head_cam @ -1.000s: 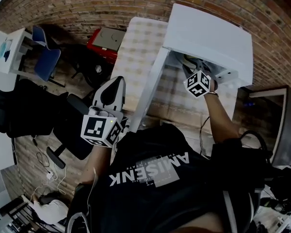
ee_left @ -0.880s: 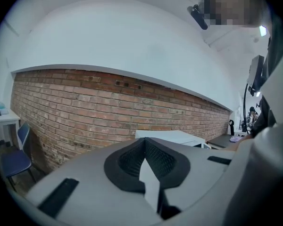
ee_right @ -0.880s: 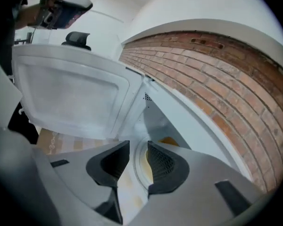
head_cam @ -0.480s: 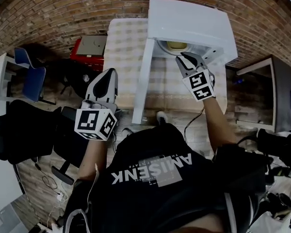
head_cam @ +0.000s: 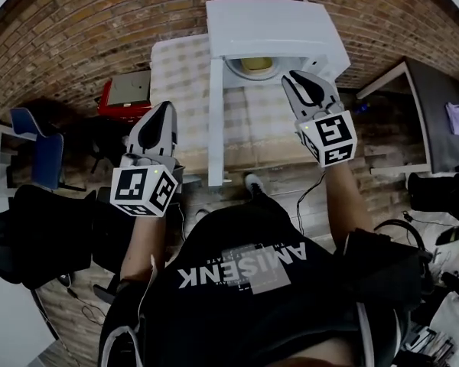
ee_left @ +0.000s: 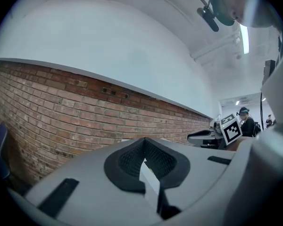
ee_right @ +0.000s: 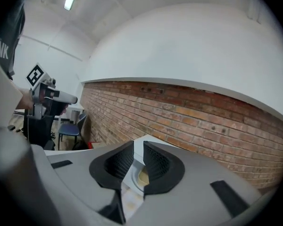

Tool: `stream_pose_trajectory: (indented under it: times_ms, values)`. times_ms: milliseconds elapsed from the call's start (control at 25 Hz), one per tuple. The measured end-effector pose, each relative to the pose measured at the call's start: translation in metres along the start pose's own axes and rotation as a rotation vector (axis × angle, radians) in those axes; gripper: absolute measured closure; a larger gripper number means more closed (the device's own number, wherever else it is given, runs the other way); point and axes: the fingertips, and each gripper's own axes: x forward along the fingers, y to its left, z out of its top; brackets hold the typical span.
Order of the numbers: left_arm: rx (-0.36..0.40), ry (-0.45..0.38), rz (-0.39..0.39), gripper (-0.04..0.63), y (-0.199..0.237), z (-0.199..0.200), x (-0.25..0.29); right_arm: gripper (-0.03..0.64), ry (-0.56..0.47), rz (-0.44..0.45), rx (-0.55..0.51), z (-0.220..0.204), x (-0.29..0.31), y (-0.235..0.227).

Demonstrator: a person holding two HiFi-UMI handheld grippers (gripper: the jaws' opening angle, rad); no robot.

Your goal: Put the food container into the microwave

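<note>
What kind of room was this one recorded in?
Probably an office or lab workspace, not a home kitchen: a bare brick wall, a blue office chair and a desk, with the microwave set on a cloth-covered table.

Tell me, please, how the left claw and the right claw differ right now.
The left claw has its jaws together; those of the right claw stand slightly apart, have just been closing, with nothing between them. The right claw is at the mouth of the open microwave, before the food container inside; the left claw is left of the microwave door. Both are empty and face the brick wall.
</note>
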Motion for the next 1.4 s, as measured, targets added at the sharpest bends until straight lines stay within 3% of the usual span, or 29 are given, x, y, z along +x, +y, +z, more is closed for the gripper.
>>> stream_pose_trajectory:
  times_ms: [240, 680, 1080, 1400]
  values:
    - [0.008, 0.015, -0.054, 0.584, -0.014, 0.000, 0.000, 0.525, -0.049, -0.054, 0.059, 0.016, -0.041, -0.007]
    - [0.009, -0.021, -0.029, 0.584, -0.017, 0.013, 0.005, 0.551, -0.126, -0.186, 0.148, 0.031, -0.095, -0.037]
    - [0.012, -0.044, -0.006, 0.584, -0.017, 0.019, 0.009, 0.575, -0.179, -0.239, 0.169, 0.043, -0.107, -0.051]
    - [0.004, -0.047, 0.003, 0.584, -0.017, 0.018, 0.011, 0.577, -0.150, -0.215, 0.161, 0.039, -0.096, -0.051]
